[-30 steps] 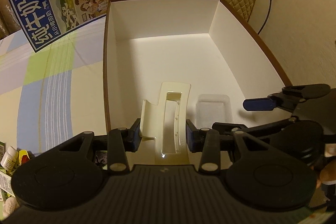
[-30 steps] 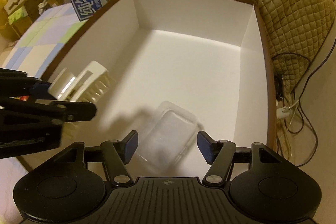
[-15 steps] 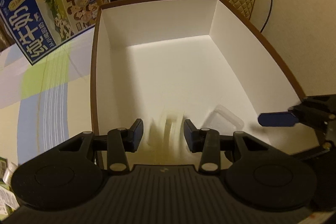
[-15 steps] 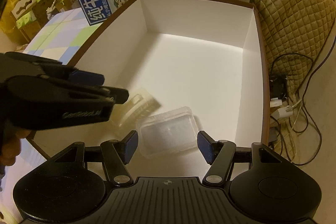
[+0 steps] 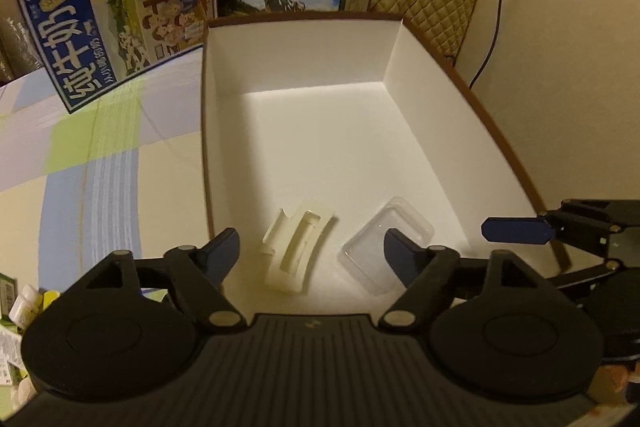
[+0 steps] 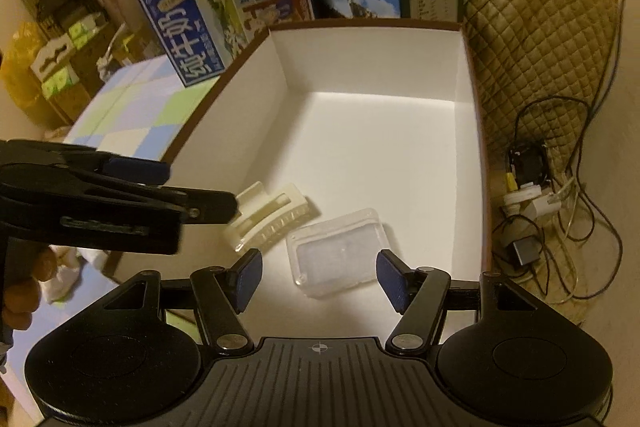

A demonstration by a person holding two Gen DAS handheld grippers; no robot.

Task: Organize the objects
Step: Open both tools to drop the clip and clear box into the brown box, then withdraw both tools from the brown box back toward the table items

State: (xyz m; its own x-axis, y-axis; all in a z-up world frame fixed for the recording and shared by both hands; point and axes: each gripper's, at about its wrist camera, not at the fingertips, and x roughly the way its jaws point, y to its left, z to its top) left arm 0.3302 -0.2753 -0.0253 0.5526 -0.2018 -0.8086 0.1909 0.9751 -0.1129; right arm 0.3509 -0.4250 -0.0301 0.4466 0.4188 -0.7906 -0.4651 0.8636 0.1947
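Left wrist view looks down into a big white-walled cardboard box (image 5: 304, 131) with a brown rim, sitting on a checked blue-and-green cloth (image 5: 88, 163). Behind it lean two glossy milk cartons (image 5: 120, 11). Just ahead of the left gripper (image 5: 312, 251), its fingers spread and empty, lies a cream moulded plastic insert (image 5: 296, 251) on the box floor. Beside it, under the right gripper (image 6: 320, 281), likewise spread and empty, rests a clear plastic tray (image 6: 340, 251).
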